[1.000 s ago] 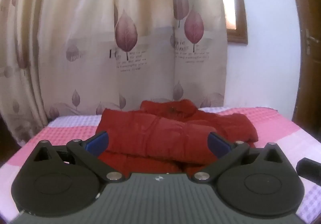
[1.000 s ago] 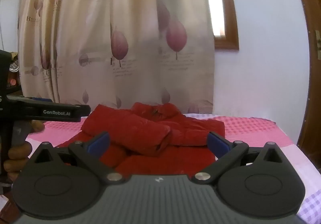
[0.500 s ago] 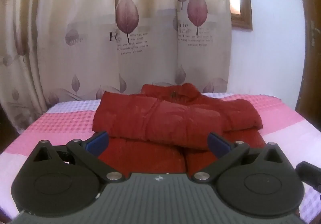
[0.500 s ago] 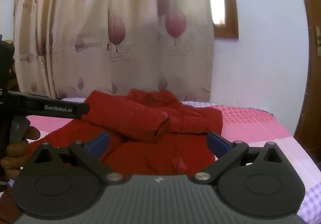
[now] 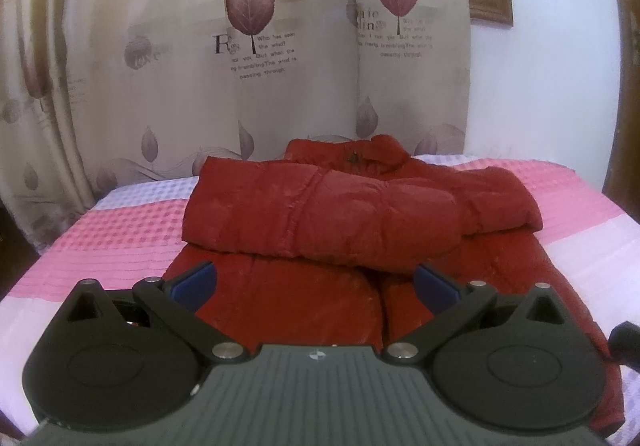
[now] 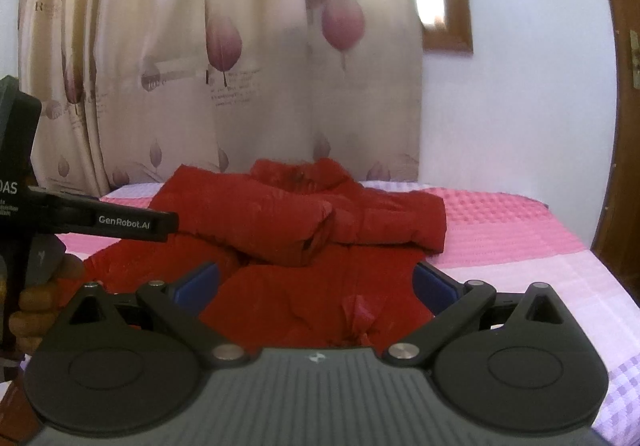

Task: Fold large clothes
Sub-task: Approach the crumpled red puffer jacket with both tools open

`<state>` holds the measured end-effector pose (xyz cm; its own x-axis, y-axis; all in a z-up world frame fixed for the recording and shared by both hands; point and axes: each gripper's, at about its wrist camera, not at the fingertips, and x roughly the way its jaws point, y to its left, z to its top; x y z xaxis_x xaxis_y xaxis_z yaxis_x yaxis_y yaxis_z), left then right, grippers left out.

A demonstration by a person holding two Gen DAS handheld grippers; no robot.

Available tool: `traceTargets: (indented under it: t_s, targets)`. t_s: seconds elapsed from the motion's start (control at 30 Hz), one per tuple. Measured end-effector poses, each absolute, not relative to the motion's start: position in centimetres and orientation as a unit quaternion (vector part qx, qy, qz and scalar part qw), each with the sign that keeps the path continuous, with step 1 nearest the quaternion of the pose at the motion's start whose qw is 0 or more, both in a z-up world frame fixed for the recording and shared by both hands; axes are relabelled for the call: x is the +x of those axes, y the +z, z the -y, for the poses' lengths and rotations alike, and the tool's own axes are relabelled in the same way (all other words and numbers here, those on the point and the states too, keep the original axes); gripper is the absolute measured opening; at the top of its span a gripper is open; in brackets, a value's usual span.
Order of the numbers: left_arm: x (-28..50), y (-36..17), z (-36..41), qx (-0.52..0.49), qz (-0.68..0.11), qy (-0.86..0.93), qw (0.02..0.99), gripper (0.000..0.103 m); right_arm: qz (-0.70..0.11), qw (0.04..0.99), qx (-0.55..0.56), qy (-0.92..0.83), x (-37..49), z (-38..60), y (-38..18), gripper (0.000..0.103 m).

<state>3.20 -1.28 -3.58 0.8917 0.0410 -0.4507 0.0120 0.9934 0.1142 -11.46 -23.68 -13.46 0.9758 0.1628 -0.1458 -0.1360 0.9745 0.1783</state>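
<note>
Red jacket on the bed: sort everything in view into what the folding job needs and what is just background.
Job:
- red jacket, sleeves folded across
- left gripper, open
- right gripper, open
- pink bedspread, the work surface

Background:
- leaf-print curtain
- window frame
- white wall

A leaf-print curtain point(image 5: 248, 58) hangs behind the pink checked bed point(image 5: 120, 230); a wood-framed window point(image 6: 448, 6) is right of the curtain.

A red puffer jacket point(image 5: 328, 214) lies flat on the pink checked bedspread point(image 5: 120, 230), collar toward the curtain, both quilted sleeves folded across its chest (one overlapping the other), lower body still spread out.
</note>
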Motion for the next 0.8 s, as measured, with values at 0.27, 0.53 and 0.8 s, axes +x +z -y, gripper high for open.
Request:
traceTargets:
  t_s: [0.27, 0.53, 0.8]
  targets:
    - [5.0, -3.9, 1.4, 0.065, -0.246, 0.008, 0.967, 0.103, -0.100, 0.987, 0.096, 0.084, -10.2, 23.9, -14.1, 0.103]
    - [6.4, -4.7, 2.1, 0.077, -0.259, 0.005, 0.963, 0.103, -0.115, 0.983, 0.113, 0.090, -9.1, 24.5, -14.8, 0.103]
    - [7.4, -5.6, 3.7, 0.125, -0.249, -0.012, 0.960, 0.103, -0.126, 0.980, 0.124, 0.091, -8.2, 25.2, -15.4, 0.103]
